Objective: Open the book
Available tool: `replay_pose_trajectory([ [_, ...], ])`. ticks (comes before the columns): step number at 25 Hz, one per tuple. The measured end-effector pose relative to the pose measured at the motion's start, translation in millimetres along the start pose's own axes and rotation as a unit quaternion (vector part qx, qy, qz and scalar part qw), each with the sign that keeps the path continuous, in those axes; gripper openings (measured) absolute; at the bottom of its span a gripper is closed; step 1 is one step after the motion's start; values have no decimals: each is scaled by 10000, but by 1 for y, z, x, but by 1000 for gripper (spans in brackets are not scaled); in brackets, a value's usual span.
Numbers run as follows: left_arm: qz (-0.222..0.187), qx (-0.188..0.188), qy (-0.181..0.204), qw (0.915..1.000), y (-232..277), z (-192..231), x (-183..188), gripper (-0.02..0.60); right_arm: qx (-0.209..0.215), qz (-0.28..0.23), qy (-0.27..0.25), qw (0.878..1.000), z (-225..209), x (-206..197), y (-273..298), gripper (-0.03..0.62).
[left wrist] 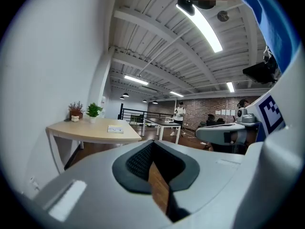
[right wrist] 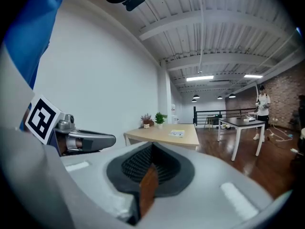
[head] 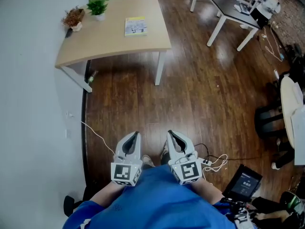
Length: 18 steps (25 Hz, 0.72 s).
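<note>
Well, nothing is done yet: the book (head: 136, 26) lies shut on the surface (head: 100, 44), well apart from me. My left claw (head: 134, 137) and right claw (head: 173, 137) are both closed and empty, low over the floor. Walking up, reaching and lifting the cover are all left.
</note>
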<state>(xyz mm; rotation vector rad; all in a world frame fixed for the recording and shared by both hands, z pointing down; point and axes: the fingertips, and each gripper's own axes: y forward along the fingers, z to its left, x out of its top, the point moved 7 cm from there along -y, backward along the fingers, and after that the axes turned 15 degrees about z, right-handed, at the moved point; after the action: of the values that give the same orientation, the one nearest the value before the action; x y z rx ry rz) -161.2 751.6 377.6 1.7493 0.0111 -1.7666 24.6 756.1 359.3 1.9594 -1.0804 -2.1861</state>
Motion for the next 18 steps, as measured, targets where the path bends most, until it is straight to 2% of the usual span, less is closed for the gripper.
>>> replay_pose_trajectory([
  [8,-39,316,8,9995,45,30,23,8,119,-444,-29,9989,-31,25,55,3],
  [18,11,619,72,9981,152,19,92,8,574,-613,-2,9965,-133,75,115,3],
])
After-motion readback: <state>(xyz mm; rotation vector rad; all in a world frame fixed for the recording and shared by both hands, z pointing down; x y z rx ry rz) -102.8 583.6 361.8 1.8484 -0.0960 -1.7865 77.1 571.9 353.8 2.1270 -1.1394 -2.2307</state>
